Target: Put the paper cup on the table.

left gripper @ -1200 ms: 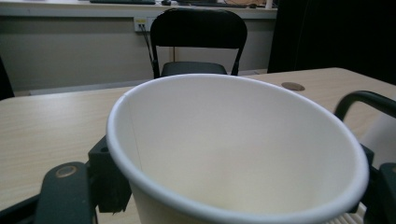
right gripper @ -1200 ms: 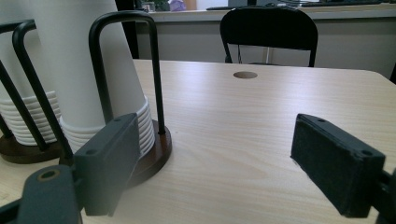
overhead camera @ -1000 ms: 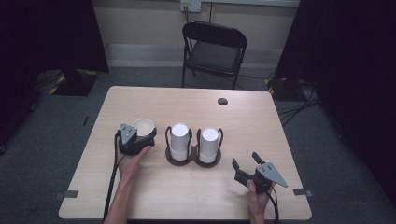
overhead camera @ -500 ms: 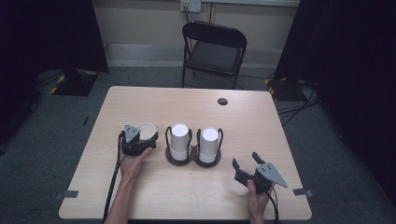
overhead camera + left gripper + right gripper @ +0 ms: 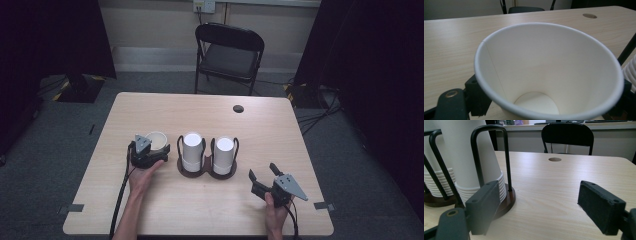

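Your left tool (image 5: 159, 151) has just been opening around the empty paper cup (image 5: 549, 72); right tool (image 5: 264, 173) gapes wide, nothing between; cup's base cut off

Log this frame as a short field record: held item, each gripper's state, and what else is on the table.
item in hand: upright paper cup, empty inside
left gripper: jaws either side of the cup, just been opening; contact unclear
right gripper: open, nothing between jaws
cup holder: two upside-down cup stacks
table: light wood
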A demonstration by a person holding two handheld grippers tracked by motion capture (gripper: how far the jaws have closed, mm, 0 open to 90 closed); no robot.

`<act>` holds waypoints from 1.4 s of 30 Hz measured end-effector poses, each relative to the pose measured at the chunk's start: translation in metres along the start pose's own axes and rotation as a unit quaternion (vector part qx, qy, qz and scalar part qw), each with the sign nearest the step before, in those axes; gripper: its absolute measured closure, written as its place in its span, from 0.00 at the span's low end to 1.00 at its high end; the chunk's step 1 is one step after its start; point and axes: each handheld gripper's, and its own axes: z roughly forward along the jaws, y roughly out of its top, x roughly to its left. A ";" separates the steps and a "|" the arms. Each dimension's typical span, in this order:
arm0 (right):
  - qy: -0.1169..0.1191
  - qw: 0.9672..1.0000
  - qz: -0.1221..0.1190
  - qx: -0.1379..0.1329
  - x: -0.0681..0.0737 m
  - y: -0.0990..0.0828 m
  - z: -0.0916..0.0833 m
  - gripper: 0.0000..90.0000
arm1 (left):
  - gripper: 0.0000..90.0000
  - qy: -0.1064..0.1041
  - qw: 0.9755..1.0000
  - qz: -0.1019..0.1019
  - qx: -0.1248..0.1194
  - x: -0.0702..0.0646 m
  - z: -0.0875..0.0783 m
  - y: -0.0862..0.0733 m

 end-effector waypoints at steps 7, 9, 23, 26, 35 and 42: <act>0.000 1.000 -0.002 0.000 0.000 0.000 0.000 0.20 | 0.17 0.005 1.000 0.001 0.001 0.001 -0.005 -0.005; 0.000 1.000 -0.001 0.001 0.000 0.000 0.000 0.20 | 0.19 0.004 1.000 -0.002 -0.004 0.003 -0.007 -0.006; 0.000 1.000 0.000 0.000 0.000 0.000 0.000 0.20 | 0.17 -0.007 1.000 -0.014 -0.003 0.002 -0.019 -0.005; -0.002 1.000 -0.003 -0.001 0.000 0.000 0.000 0.20 | 0.17 -0.005 1.000 -0.014 -0.006 0.001 -0.023 -0.004; -0.002 1.000 -0.002 -0.001 0.000 0.000 0.000 0.20 | 0.17 -0.001 1.000 -0.023 -0.020 0.004 -0.040 -0.001; -0.003 1.000 0.000 -0.002 0.000 0.000 0.000 0.20 | 0.17 0.004 0.999 -0.021 -0.025 -0.001 -0.052 -0.004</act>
